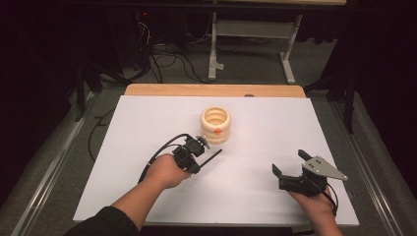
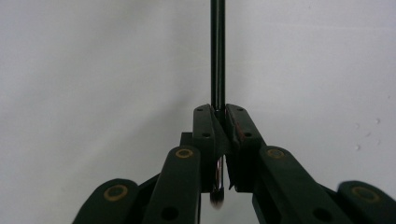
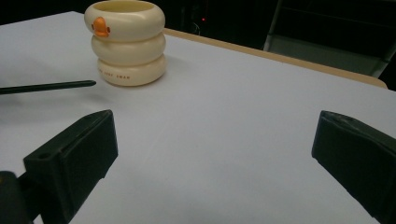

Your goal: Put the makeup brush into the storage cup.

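A cream holder (image 1: 215,124) built like three stacked rings, with an orange mark on its side, stands upright at the middle of the white board (image 1: 255,132). In the right gripper view the holder (image 3: 126,42) is at the upper left. My left gripper (image 1: 199,164) sits just in front and to the left of the holder, shut on a thin black rod (image 1: 211,157) that points toward the right. In the left gripper view the rod (image 2: 217,51) runs straight up from the closed jaws of that gripper (image 2: 219,112). My right gripper (image 1: 290,162) rests at the front right, its jaws wide apart over bare board (image 3: 215,135). The rod's tip (image 3: 70,85) shows there too.
A wooden table edge (image 1: 211,90) runs behind the board. Beyond it lie floor cables (image 1: 167,59) and the white legs of another table (image 1: 214,54). Metal rails (image 1: 44,172) flank the table on both sides.
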Motion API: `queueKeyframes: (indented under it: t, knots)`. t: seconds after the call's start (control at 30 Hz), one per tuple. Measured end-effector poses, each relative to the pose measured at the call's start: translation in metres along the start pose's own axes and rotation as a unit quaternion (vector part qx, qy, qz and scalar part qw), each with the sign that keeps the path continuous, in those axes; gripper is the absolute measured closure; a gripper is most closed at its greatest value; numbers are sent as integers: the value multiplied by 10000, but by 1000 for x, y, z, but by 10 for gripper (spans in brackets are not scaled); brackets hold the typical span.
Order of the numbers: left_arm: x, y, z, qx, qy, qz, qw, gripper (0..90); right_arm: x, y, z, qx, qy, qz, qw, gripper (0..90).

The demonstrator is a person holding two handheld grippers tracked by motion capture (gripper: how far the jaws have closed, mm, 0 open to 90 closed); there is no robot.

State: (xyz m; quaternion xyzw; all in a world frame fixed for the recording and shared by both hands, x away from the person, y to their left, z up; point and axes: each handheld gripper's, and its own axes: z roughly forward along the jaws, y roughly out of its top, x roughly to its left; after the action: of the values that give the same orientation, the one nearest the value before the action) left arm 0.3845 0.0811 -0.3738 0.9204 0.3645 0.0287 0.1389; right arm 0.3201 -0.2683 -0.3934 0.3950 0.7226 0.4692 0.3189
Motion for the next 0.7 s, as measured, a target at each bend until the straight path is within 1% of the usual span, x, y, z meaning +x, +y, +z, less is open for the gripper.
queueKeyframes:
  t: [0.23,0.3,0.4,0.53,0.7]
  knots:
    - [6,-9,-5,-20,32,45,10000,832,-1,-1,0,1,-20,21,10000,18]
    - [7,-11,-5,-7,65,65,10000,832,-1,-1,0,-32,-32,5,10000,18]
    - [7,-14,-4,15,96,96,9999,832,-2,-2,1,-8,-67,6,10000,18]
    - [7,-17,-4,-9,74,128,9999,832,-3,-3,1,-45,-82,45,9999,17]
    - [10,-17,-7,-114,21,99,9999,832,-1,0,5,35,-73,53,10000,17]
